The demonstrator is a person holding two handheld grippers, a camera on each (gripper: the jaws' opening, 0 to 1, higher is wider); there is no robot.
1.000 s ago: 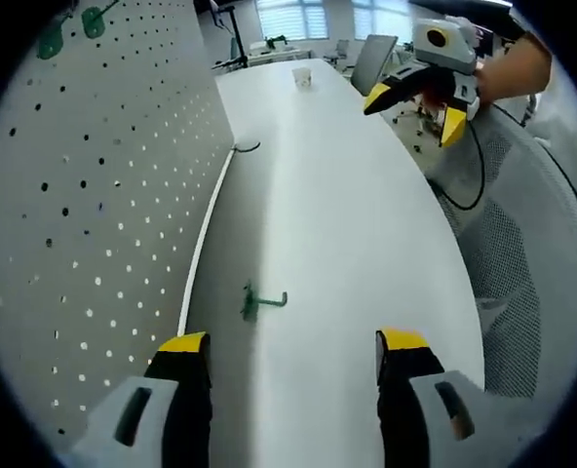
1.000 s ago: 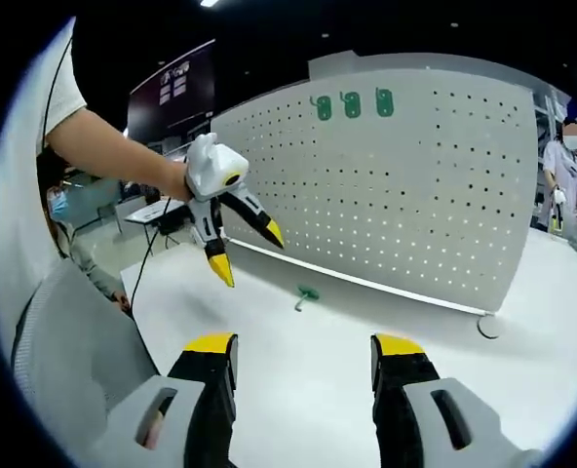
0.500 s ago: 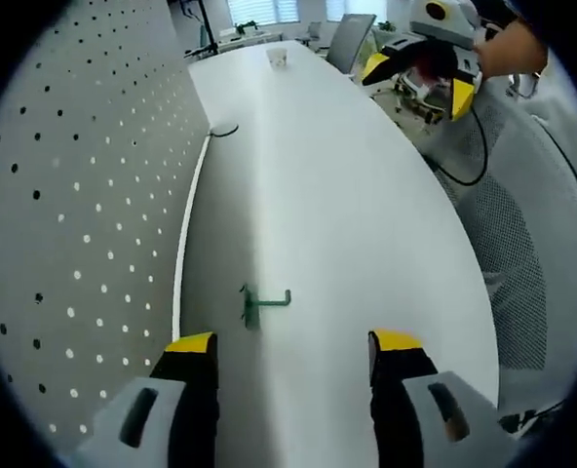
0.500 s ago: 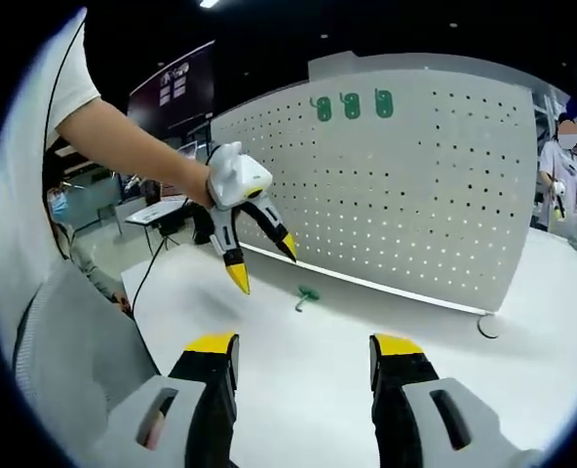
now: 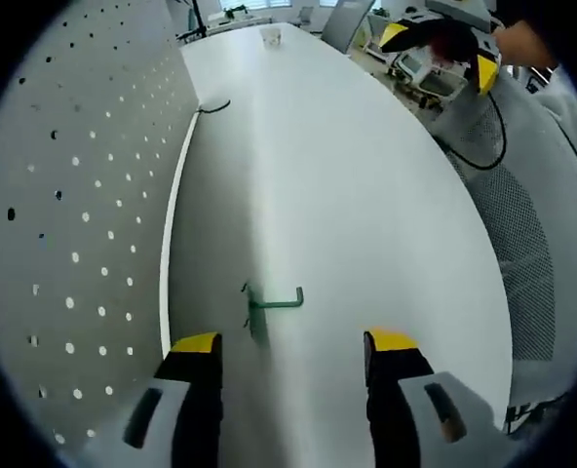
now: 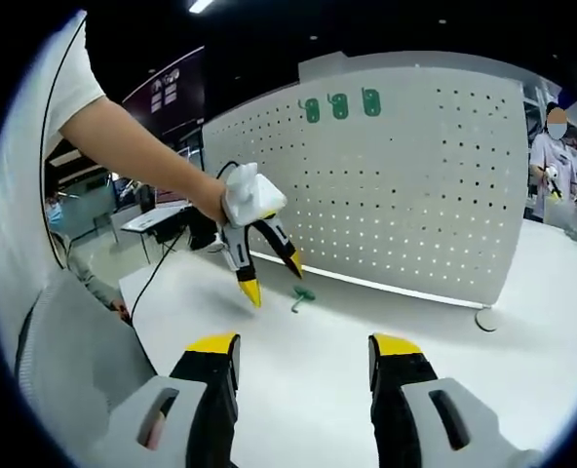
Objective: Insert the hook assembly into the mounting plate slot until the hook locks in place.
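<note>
White table (image 5: 366, 175), green hook (image 5: 269, 300) lying before left gripper (image 5: 293, 343), both grippers' fingers apart

One green hook (image 5: 272, 301) lies on the white tabletop (image 5: 366, 195) beside one perforated mounting panel (image 6: 415, 185), where three more green hooks (image 6: 339, 104) hang in a row. One white cup (image 5: 270, 36) stands at the far end.
</note>
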